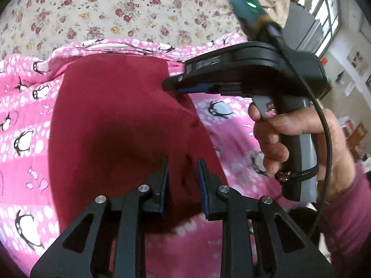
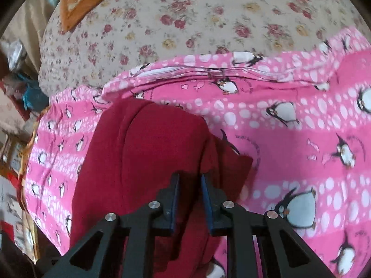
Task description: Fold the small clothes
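1. Left wrist view: the dark red garment point(image 1: 111, 120) lay on the pink penguin-print quilt point(image 1: 23, 106), which covered part of a floral bedsheet point(image 1: 92, 11). The left claw point(image 1: 183, 173) stood over the garment's near right part with a clear gap between its blue-padded fingers; cloth showed in that gap, but whether it was gripped I could not tell. Across the frame, the right claw point(image 1: 171, 86), held by the person's right hand point(image 1: 289, 134), had its tips together at the garment's right edge, seemingly pinching cloth there.

2. Right wrist view: the garment point(image 2: 143, 157) showed a lengthwise seam or crease and a layer doubled over along its right side. The right claw point(image 2: 190, 180) had a narrow gap between its fingers, with red cloth running into it.

3. Judged step: a fold of the right side across the body seemed under way. The next move probably called for carrying the pinched edge leftward, laying it flat and matching the edges before letting go.

4. Orientation: the garment's long axis ran from near the cameras away toward the quilt's zippered edge point(image 2: 208, 69), and its far end pointed at the floral sheet.
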